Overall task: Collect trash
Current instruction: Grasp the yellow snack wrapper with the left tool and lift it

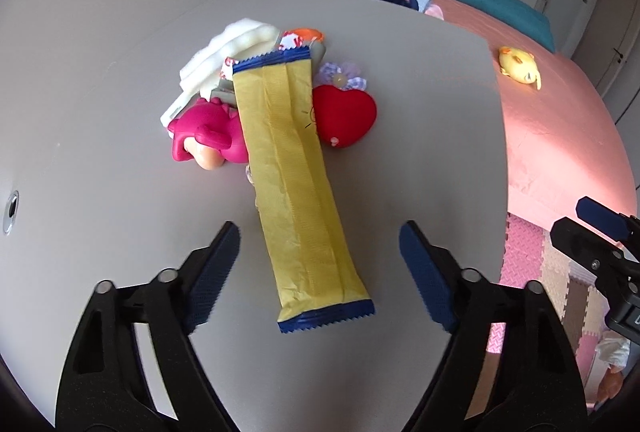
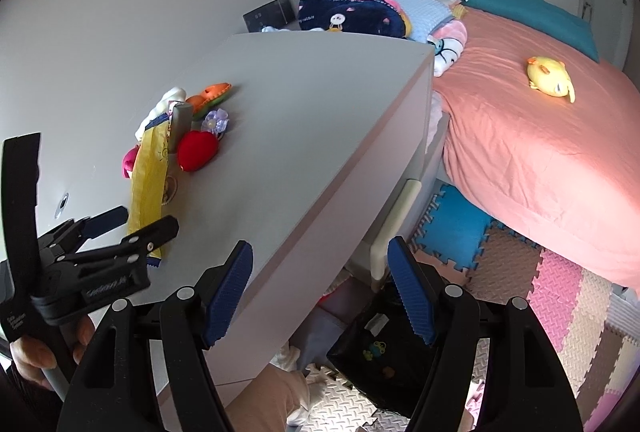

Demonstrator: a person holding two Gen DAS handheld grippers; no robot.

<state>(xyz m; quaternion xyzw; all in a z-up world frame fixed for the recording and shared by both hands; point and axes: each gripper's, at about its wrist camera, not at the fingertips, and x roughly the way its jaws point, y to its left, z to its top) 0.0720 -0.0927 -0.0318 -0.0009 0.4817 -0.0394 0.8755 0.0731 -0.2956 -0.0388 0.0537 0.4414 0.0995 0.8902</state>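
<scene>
Nothing appears collected yet: one yellow wrapper is seen lying on the grey table, its near end between the parted, empty jaws of the left gripper, untouched by either pad. Beyond its far end one red heart, one pink toy and one white cloth are counted, while the right gripper is held partly open and empty over the table's edge.

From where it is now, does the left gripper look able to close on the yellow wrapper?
Probably yes. The yellow wrapper lies flat on the grey table, its near end between the open left gripper fingers, with nothing covering that end.
</scene>
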